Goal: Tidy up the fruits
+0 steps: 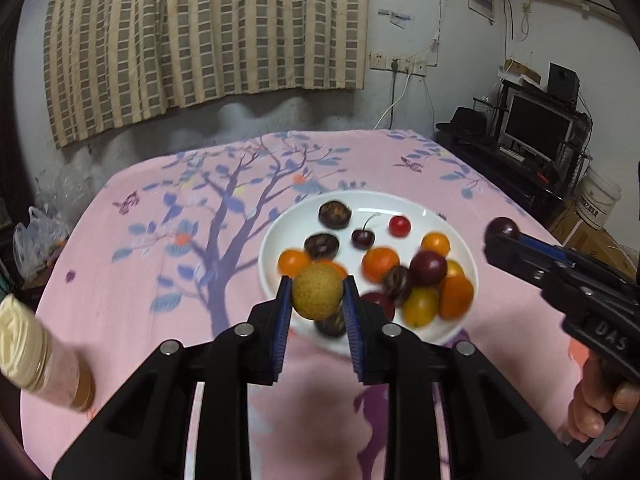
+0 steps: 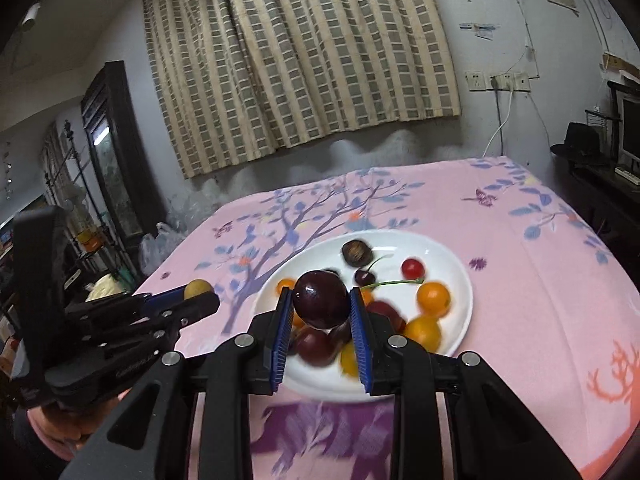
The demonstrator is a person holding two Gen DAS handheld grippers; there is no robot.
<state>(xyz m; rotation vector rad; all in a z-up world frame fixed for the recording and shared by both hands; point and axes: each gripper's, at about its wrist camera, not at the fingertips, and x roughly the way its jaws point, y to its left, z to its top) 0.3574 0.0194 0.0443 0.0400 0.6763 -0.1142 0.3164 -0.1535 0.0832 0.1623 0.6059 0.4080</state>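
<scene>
— What's the left gripper (image 1: pixel 317 294) got?

— A speckled tan-green fruit (image 1: pixel 317 290), pinched between its blue pads, held over the near rim of the white plate (image 1: pixel 408 204).

— And the right gripper (image 2: pixel 321 304)?

— Closed on a dark plum (image 2: pixel 321 299), above the plate too. The rest, orange tomatoes (image 1: pixel 381 264) and a cherry (image 1: pixel 363 239), lie on it, on the pink cloth (image 1: pixel 160 280).

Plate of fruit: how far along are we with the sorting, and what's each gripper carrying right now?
Nothing looks sorted yet: no fruit lies on the pink tablecloth outside the white plate. In hand: the left gripper is shut on a tan round fruit, and the right gripper is shut on a dark plum, both raised above the plate. Left: the orange, yellow, red and dark fruits on the plate.
</scene>
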